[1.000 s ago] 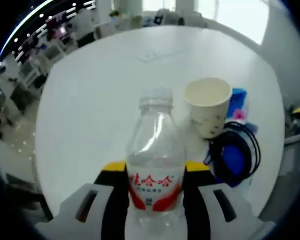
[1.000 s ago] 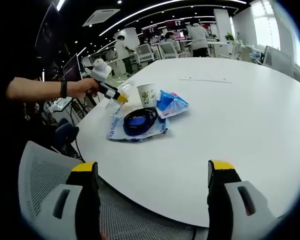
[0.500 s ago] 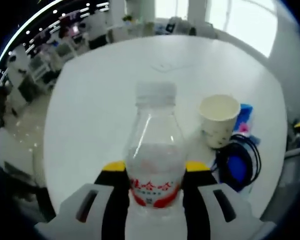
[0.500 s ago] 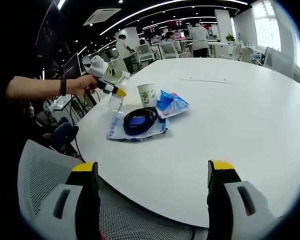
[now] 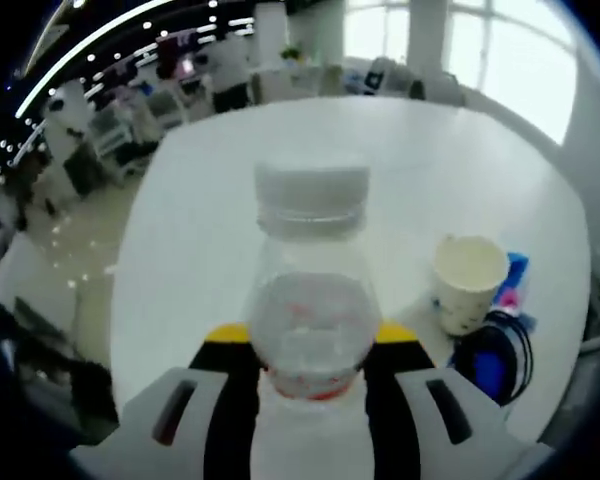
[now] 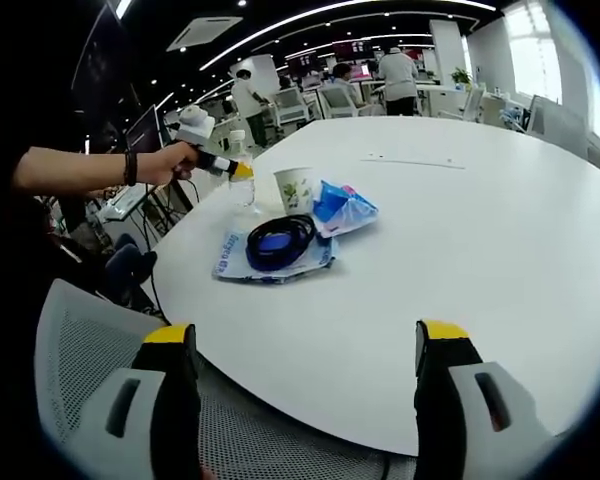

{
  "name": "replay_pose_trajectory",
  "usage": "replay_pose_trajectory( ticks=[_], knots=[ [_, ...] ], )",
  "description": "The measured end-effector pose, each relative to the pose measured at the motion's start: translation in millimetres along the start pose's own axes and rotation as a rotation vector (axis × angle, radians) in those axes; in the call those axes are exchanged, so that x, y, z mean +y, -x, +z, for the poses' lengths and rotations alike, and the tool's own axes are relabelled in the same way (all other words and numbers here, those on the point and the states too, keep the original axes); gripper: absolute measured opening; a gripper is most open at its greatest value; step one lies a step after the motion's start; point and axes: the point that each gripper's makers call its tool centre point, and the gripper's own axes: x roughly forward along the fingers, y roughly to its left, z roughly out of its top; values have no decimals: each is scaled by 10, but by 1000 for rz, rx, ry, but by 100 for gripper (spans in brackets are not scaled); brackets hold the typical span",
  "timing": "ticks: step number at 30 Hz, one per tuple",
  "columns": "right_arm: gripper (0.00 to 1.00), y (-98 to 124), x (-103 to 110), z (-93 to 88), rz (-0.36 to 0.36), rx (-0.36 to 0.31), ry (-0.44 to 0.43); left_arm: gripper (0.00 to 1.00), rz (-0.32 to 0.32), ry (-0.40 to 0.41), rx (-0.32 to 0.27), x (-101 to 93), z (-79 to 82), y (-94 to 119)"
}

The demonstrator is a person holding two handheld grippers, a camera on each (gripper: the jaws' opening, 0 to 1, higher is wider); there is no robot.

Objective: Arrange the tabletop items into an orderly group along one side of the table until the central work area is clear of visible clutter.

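A clear plastic water bottle [image 5: 310, 300] with a white cap and a red label stands upright between my left gripper's [image 5: 312, 335] yellow-tipped jaws, which are shut on its body. In the right gripper view the same bottle [image 6: 243, 182] sits near the table's left edge, left of a paper cup [image 6: 294, 190], held by the left gripper [image 6: 220, 165] in a person's hand. Whether its base touches the table I cannot tell. The paper cup [image 5: 468, 283] is empty and upright. My right gripper [image 6: 305, 345] stands open over the near table edge with nothing between its jaws.
A blue packet [image 6: 342, 208] lies right of the cup. A black cable coil [image 6: 278, 240] rests on a flat plastic bag [image 6: 230, 262]. The round white table [image 6: 460, 230] spreads to the right. A grey mesh chair [image 6: 85, 370] stands at the near edge. Office desks and people fill the background.
The left gripper has tipped the bottle from a slant to upright and shifted it slightly away from the cup. The right gripper has not moved.
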Motion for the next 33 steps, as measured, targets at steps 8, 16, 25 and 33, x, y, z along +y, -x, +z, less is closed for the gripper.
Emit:
replay_pose_trajectory(
  ticks=[8, 16, 25, 33],
  knots=[
    [90, -3, -3, -3, -1, 3, -2, 37, 79, 128, -52, 261, 67, -3],
    [90, -7, -3, -14, 0, 9, -1, 38, 176, 159, -129, 442, 120, 119],
    [90, -14, 5, -26, 4, 15, 1, 38, 203, 224, -163, 544, 124, 139],
    [90, -9, 2, -29, 3, 15, 1, 38, 201, 190, -177, 534, 159, 107]
  ],
)
